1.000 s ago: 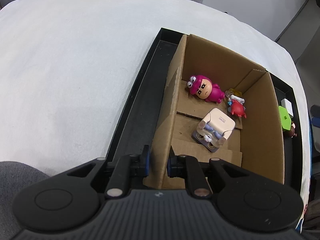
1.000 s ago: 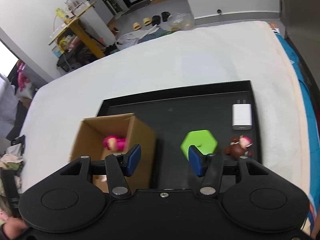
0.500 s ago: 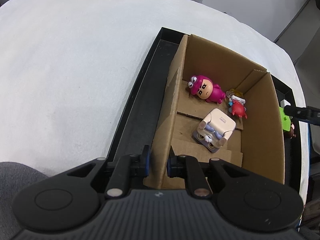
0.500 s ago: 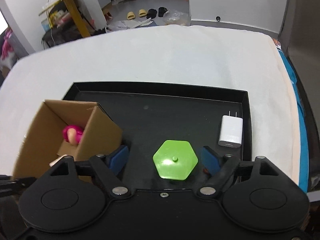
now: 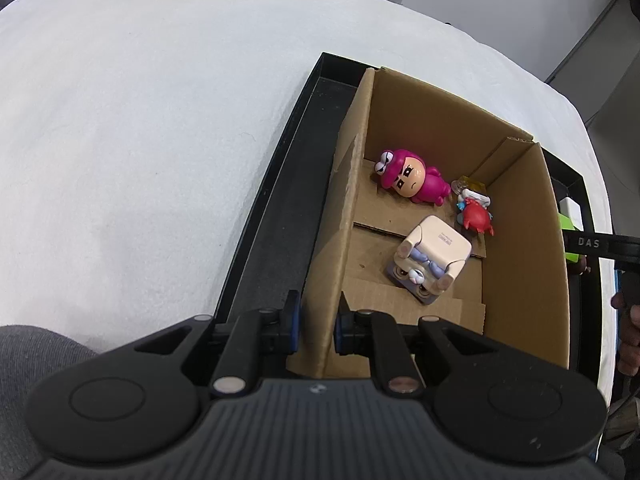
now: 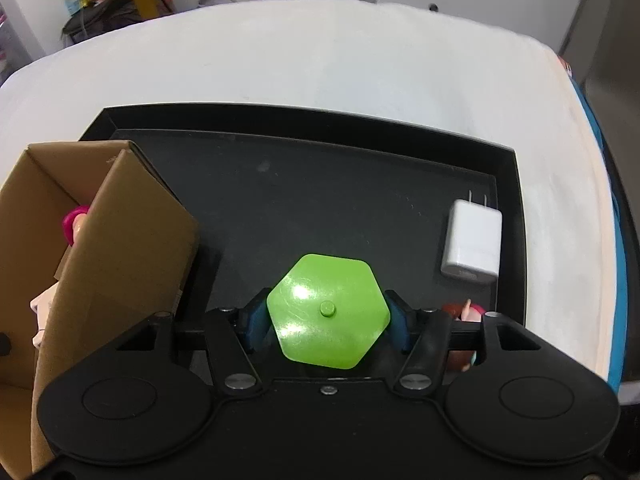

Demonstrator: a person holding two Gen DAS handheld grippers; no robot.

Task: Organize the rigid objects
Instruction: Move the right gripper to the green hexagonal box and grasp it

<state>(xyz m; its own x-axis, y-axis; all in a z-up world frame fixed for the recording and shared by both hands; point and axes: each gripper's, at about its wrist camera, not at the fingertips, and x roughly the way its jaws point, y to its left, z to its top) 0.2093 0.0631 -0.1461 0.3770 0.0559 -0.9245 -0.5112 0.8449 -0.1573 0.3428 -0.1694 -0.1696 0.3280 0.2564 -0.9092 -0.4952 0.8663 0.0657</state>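
Note:
A green hexagonal piece (image 6: 328, 316) lies on the black tray (image 6: 320, 200), between the blue pads of my right gripper (image 6: 326, 319). Its jaws are closing, and both pads touch the piece's side corners. My left gripper (image 5: 318, 322) is shut on the near left wall of the open cardboard box (image 5: 520, 280). Inside the box lie a pink figure (image 5: 412, 180), a red crab toy (image 5: 476, 216) and a cream cube-shaped toy (image 5: 432, 256). In the left wrist view, one finger of the right gripper (image 5: 600, 244) shows beyond the box's right wall.
A white plug charger (image 6: 474, 244) lies on the tray at the right. A small brown figure (image 6: 460, 312) is half hidden behind the right finger. The box (image 6: 120, 248) stands at the tray's left. White cloth covers the table around the tray.
My right gripper came down over the green hexagon, opened wide around it, then closed onto its sides. The left gripper and box have not moved.

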